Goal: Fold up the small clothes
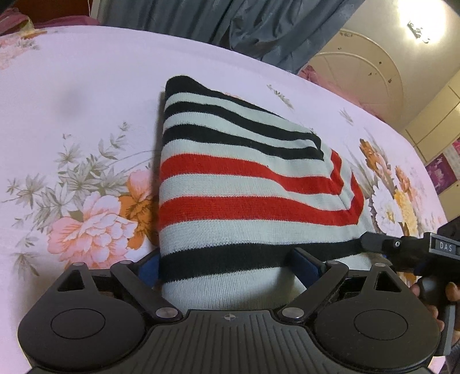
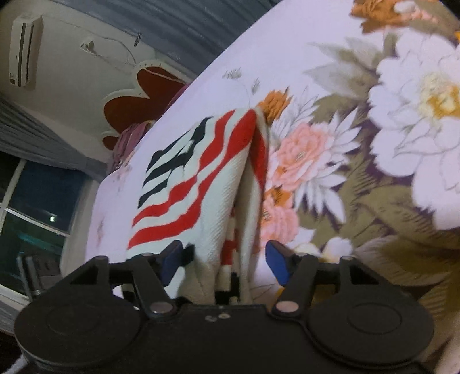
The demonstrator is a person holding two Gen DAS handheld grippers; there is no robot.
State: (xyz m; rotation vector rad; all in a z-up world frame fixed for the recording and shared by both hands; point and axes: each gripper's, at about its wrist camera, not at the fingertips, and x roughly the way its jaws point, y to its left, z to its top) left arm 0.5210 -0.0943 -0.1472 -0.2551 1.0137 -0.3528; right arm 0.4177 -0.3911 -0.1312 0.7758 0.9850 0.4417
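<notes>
Striped garment (image 1: 230, 184) – both grippers angled down, jaws apart.

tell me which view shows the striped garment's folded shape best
The left wrist view: the striped garment lies nearly whole there, its left fold edge and stripes sharp. The right wrist view shows the garment from its edge, blurred, with layers bunched between that gripper's fingers.

Warm indoor light, ceiling lamp (image 1: 414, 21) blown out with glare in the left wrist view. Right wrist view dimmer, motion-blurred, floral bedsheet (image 2: 373, 143) smeared; dark window (image 2: 37, 207). Heavy fisheye bending at edges, black corners.
</notes>
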